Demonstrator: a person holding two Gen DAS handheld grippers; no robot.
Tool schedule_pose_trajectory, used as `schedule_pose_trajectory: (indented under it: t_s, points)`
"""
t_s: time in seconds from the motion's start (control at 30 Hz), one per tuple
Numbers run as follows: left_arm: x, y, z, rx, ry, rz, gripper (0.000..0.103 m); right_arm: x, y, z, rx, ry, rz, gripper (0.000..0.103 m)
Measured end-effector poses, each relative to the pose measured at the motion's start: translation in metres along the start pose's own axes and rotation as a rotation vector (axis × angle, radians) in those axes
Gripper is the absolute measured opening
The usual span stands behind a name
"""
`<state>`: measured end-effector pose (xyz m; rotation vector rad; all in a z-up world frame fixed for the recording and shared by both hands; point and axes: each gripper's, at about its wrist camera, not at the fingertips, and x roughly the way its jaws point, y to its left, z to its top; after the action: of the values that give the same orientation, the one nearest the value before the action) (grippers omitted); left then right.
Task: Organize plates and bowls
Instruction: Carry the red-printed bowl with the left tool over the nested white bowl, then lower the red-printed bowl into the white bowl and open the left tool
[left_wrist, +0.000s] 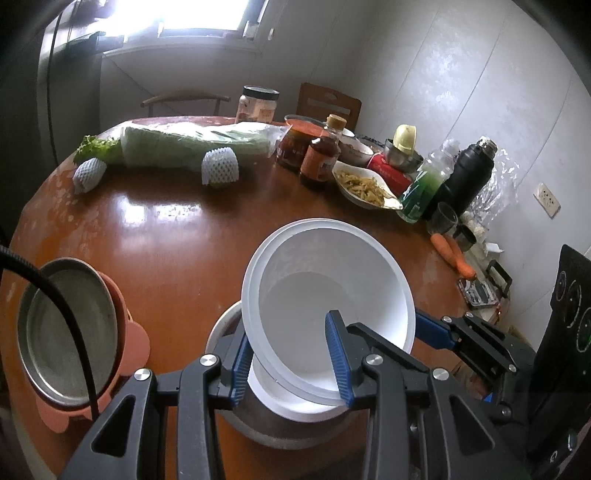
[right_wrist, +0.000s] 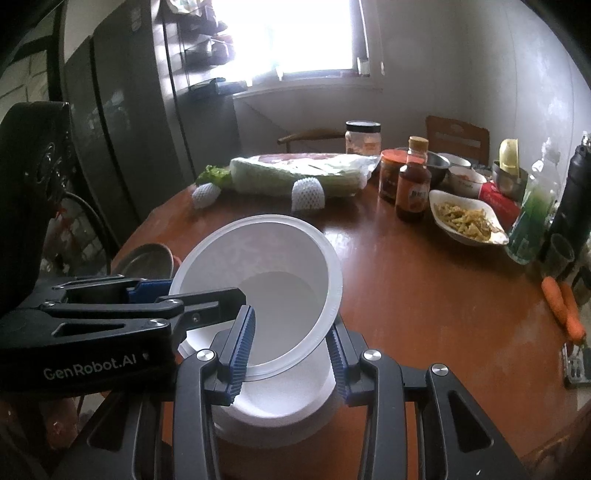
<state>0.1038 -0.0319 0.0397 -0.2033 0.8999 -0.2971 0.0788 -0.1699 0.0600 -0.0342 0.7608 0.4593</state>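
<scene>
At the left edge of the bench (left_wrist: 155, 236) stands a steel bowl (left_wrist: 66, 332) inside an orange holder (left_wrist: 129, 332). It is apart from both grippers.

Next comes the left gripper (left_wrist: 291, 373). It is closed on the near-left rim of a white bowl (left_wrist: 332, 295), one pad outside the wall and one pad inside. The bowl is tilted, with its mouth turned up and toward the cameras. Just under it sits a second white bowl (left_wrist: 295, 406), which rests in a grey bowl (left_wrist: 258, 432) near the front edge of the bench.

The right gripper (right_wrist: 291, 358) grips the same white bowl (right_wrist: 258, 280) at its near-right rim, also with one pad inside and one outside. So both grippers hold one bowl from opposite sides, and neither is clearly nearer.

The relation that matters is vertical: the held bowl is directly above the lower bowl (right_wrist: 280, 402), but its axis leans away from the axis of the stack. I judge that the bowl must be made level before it can nest, or must be carried off straight, otherwise its rim may catch the one below.

Further right, by the far right edge, are bottles, a dish of food (left_wrist: 365, 186) and carrots (left_wrist: 452, 254), well apart from the work.
</scene>
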Motion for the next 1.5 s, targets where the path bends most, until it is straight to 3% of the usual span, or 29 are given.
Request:
schedule_pose_trajectory:
  t_s: [0.67,1.5]
  points:
    - [0.008,-0.004,-0.025,0.009,0.042,0.026,0.038,0.001,-0.003,-0.028,0.014,0.028,0.027,0.040]
    - [0.028,0.001,-0.030,0.011,0.085,0.044,0.038,0.020,-0.007,-0.039,0.026,0.082,0.024,0.040]
